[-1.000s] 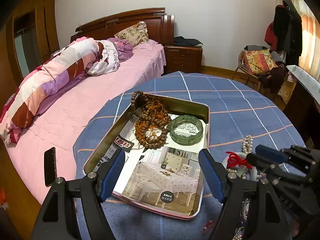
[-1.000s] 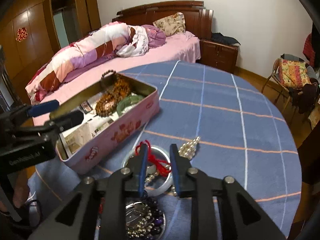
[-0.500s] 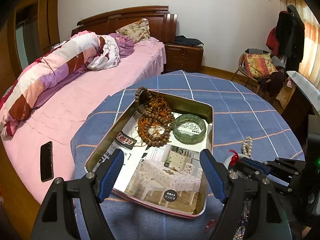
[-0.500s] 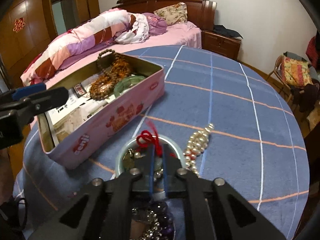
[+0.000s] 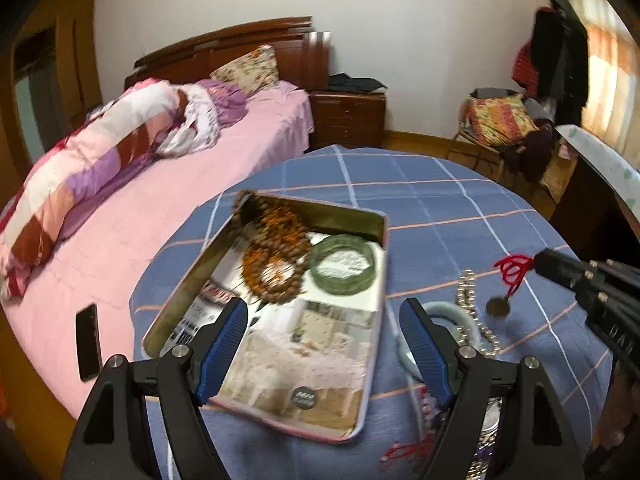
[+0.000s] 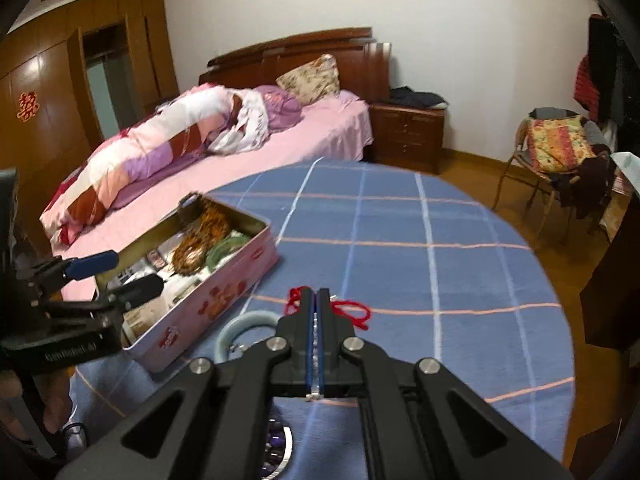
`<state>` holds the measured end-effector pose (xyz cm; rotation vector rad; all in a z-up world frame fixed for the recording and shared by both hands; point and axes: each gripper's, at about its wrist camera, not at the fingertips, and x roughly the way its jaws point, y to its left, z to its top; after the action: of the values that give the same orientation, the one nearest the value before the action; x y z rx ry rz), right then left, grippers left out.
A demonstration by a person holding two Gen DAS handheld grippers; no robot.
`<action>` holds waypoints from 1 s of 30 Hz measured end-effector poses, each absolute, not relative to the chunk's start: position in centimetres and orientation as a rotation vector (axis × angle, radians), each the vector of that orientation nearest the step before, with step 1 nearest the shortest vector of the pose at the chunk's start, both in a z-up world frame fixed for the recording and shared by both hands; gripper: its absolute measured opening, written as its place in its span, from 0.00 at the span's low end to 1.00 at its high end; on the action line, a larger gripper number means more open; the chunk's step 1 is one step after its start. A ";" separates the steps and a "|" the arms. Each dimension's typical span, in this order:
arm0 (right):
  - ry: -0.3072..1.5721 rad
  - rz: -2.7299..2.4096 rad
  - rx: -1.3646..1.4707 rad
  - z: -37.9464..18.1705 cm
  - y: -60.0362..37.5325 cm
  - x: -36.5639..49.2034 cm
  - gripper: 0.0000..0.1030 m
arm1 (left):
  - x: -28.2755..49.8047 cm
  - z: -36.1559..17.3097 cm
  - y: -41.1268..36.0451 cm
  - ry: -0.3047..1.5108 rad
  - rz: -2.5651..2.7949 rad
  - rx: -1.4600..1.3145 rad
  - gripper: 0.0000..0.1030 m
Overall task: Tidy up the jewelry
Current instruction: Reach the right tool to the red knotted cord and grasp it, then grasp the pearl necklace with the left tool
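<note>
A pink tin box (image 5: 376,344) (image 6: 224,300) stands open on the round table, holding brown prayer beads (image 5: 276,260) and a green jade bangle (image 5: 344,264). My left gripper (image 5: 324,344) is open, hovering over the box's near end. My right gripper (image 6: 317,300) is shut on a red cord (image 5: 514,270) (image 6: 356,312), lifted above the table with a small dark pendant (image 5: 498,307) hanging from it. A pale bangle (image 5: 444,310) (image 6: 240,328) and a pearl string (image 5: 472,312) lie on the cloth beside the box.
The table has a blue checked cloth (image 6: 420,260). More beads and a shiny item (image 6: 276,452) lie under the right gripper. A pink bed (image 5: 160,200) with a phone (image 5: 88,340) on it is to the left; a chair (image 6: 560,152) stands at the far right.
My right gripper closed on the red cord and lifted it off the pale bangle, pendant now dangling. My left gripper stayed open over the box.
</note>
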<state>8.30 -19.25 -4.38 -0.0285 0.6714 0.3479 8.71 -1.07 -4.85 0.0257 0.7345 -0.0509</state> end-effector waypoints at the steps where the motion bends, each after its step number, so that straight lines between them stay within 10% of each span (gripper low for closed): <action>1: 0.668 0.339 -0.025 -4.2 -19.8 8.3 0.02 | 8.8 -4.7 -1.7 0.730 -0.065 0.036 0.76; 20: 0.725 0.232 0.057 -7.4 -25.7 8.7 0.02 | 15.3 -9.1 -13.4 0.854 -0.240 0.221 0.76; 22: 0.726 0.233 0.062 -7.5 -25.8 8.7 0.02 | 15.4 -9.6 -13.8 0.867 -0.253 0.236 0.63; 24: 0.726 0.238 0.068 -7.6 -26.0 8.7 0.02 | 15.6 -10.0 -14.1 0.896 -0.282 0.239 0.29; 30: 0.719 0.245 0.076 -7.8 -26.3 8.5 0.02 | 15.0 -9.3 -13.9 0.879 -0.325 0.224 0.05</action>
<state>8.45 -26.31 -7.77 0.0758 0.7193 0.2446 15.02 -13.86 -9.27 0.2243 0.8794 -0.3252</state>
